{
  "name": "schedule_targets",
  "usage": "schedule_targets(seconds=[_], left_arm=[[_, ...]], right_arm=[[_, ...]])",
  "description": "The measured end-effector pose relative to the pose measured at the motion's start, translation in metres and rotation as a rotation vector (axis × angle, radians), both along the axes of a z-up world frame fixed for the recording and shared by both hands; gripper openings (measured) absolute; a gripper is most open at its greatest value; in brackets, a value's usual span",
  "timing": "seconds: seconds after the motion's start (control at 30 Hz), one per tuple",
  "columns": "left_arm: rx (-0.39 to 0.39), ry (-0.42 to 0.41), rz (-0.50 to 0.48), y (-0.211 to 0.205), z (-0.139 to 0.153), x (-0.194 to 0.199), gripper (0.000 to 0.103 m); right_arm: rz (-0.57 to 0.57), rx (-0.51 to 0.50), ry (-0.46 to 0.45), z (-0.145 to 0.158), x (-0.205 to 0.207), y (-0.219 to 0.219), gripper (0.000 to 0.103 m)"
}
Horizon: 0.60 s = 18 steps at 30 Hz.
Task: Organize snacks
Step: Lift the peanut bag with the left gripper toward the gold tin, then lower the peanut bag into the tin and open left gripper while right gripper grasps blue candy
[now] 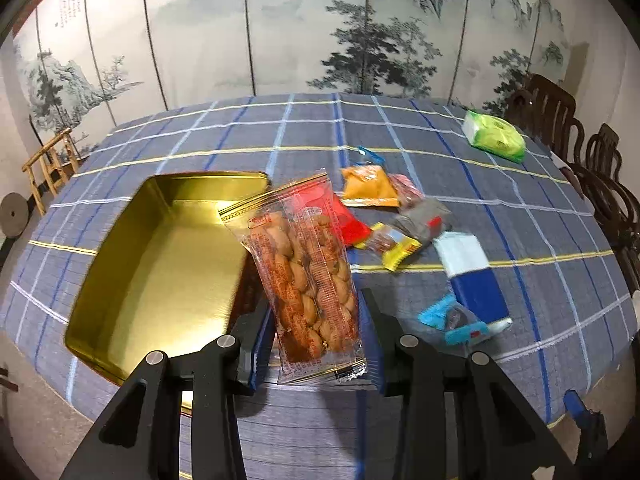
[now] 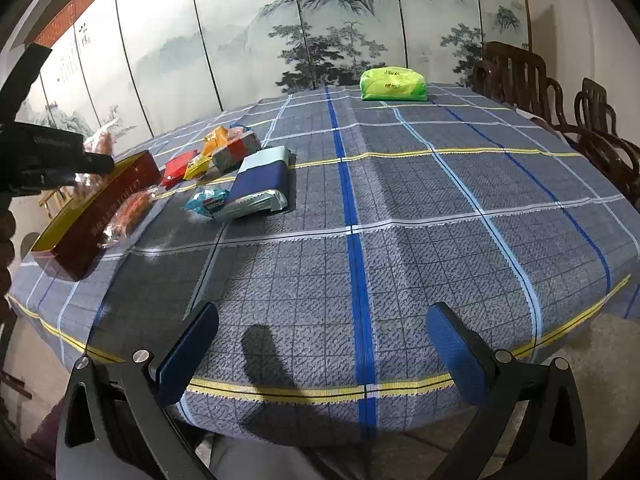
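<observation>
Carrying the clear packet of twisted pastries [image 1: 312,280] toward the gold tin [image 1: 160,264] is the step I am on, and my left tongs [image 1: 312,344] are clamped on the packet's lower end, pads pressing both long edges. The packet stands almost upright, its top leaning over the tin's near right rim, clear of the worktop [image 1: 440,152].

To do this well, I should bring the packet fully over the tin's bare floor before lowering, tip it flat so it lies along a wall, and let go only once it rests inside. The wrapper is slick and crinkly, so I judge a firm, steady squeeze matters; a twist could let it slide.

My right tongs [image 2: 320,356] hang wide apart with nothing between them, above the near edge of the worktop. The rest of the snacks sit clustered right of the tin: the orange packet [image 1: 370,186], the blue-and-white packet [image 1: 472,276] and a small blue-wrapped sweet [image 1: 452,318]. The green pack [image 1: 494,136] lies well apart at the far side.
</observation>
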<state>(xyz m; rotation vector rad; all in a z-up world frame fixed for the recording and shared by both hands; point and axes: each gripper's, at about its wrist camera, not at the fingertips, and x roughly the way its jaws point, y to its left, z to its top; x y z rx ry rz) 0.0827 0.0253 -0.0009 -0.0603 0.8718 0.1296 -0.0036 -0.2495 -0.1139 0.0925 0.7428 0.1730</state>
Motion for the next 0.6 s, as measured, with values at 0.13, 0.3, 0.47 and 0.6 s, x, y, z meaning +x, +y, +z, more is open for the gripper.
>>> schedule_targets(seconds=[0.13, 0.3, 0.47, 0.6], left_arm=[[0.013, 0.003, 0.024, 0.019, 0.004, 0.002, 0.036], [0.029, 0.046, 0.042, 0.057, 0.005, 0.016, 0.036], [0.068, 0.13, 0.077, 0.11, -0.001, 0.043, 0.036], [0.118, 0.19, 0.091, 0.139, -0.015, 0.067, 0.036]], right_arm=[[-0.002, -0.01, 0.002, 0.0, 0.0, 0.003, 0.103], [0.011, -0.02, 0.009, 0.0, 0.0, 0.004, 0.103], [0.106, -0.001, 0.009, 0.009, 0.005, 0.009, 0.102], [0.312, -0.036, -0.033, 0.029, 0.013, 0.034, 0.093]])
